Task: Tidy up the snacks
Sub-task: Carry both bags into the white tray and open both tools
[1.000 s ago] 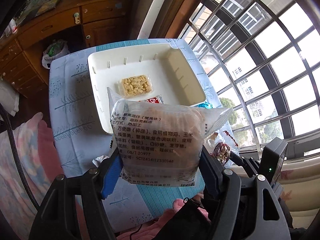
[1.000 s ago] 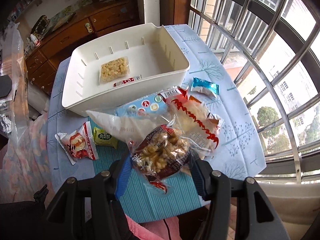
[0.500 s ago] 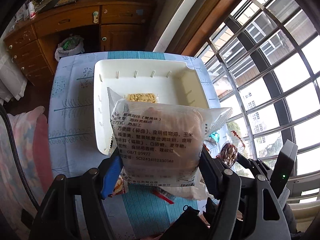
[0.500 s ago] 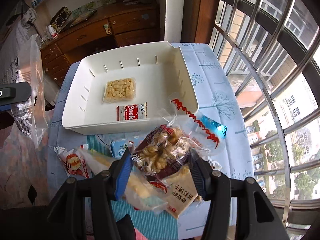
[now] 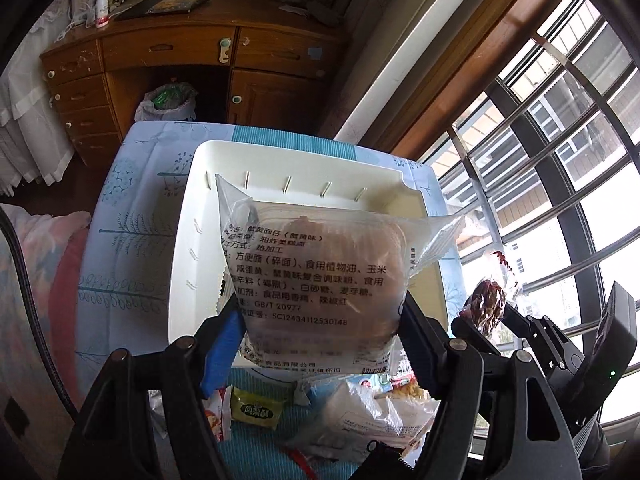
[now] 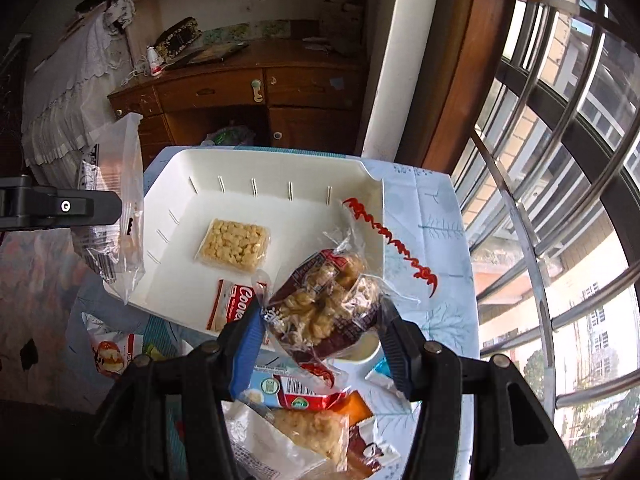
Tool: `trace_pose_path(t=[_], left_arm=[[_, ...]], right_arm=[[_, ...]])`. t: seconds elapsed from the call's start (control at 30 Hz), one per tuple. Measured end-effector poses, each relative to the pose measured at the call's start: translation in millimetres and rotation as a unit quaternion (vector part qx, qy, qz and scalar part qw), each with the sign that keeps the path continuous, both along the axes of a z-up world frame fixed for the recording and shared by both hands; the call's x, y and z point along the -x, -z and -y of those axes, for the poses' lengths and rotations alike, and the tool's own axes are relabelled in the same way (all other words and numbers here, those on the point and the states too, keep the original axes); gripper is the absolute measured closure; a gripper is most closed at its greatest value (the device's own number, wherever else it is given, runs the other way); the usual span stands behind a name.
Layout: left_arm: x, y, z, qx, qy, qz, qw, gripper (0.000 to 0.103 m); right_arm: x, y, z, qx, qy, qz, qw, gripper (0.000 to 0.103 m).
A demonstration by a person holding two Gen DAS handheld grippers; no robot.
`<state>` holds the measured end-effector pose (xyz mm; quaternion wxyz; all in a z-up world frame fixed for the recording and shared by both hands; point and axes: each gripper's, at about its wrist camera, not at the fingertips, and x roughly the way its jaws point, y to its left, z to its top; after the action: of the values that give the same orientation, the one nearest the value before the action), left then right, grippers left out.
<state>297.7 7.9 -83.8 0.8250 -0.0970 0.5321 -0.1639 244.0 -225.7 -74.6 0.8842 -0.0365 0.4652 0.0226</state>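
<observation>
White bin [image 6: 176, 184] on table, holds 2 packs: yellow puffed-snack square [image 6: 236, 245] mid-floor, red Cooler pack [image 6: 234, 306] at near wall. Clear noodle bag [image 5: 316, 276] and brown-snack bag [image 6: 324, 308] held above near rim (both upright).

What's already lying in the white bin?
Two packets lie in the white bin: a clear pack of yellow puffed pieces and a red-and-white wrapper. Both tools' bags are above it.

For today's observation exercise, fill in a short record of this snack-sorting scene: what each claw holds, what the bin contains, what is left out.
left claw: shut on clear crab-roe noodle snack bag
right claw: shut on brown twisted-snack packet
white bin: holds puffed-grain bar and red Cooler packet
left on tablecloth: green packet, red-and-white packet, several others
</observation>
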Motion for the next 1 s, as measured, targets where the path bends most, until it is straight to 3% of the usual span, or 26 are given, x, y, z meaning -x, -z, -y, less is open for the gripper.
trace_pose_path(t=[0.33,0.5,0.57,1.0], left_arm=[[-0.5,6.5,11.4,-0.022,-0.054,0.013,0.9982,0.029],[3.9,-0.8,11.8,-0.022,-0.069,0.019,0.9972,0.014],[6.6,-6.1,12.1,-0.026,-0.073,0.027,0.9966,0.010],[44.9,-34.6,12.9,-0.025,-0.076,0.055,0.9952,0.010]], right_arm=[[-15.6,7.3,4.8,-0.023,-0.053,0.039,0.998,0.045],[-19.7,12.2,5.8,-0.032,-0.062,0.034,0.997,0.038],[-20.0,13.3,8.2,-0.041,-0.062,0.034,0.997,0.030],[3.8,1.2,26.6,-0.069,-0.048,0.062,0.995,0.026]])
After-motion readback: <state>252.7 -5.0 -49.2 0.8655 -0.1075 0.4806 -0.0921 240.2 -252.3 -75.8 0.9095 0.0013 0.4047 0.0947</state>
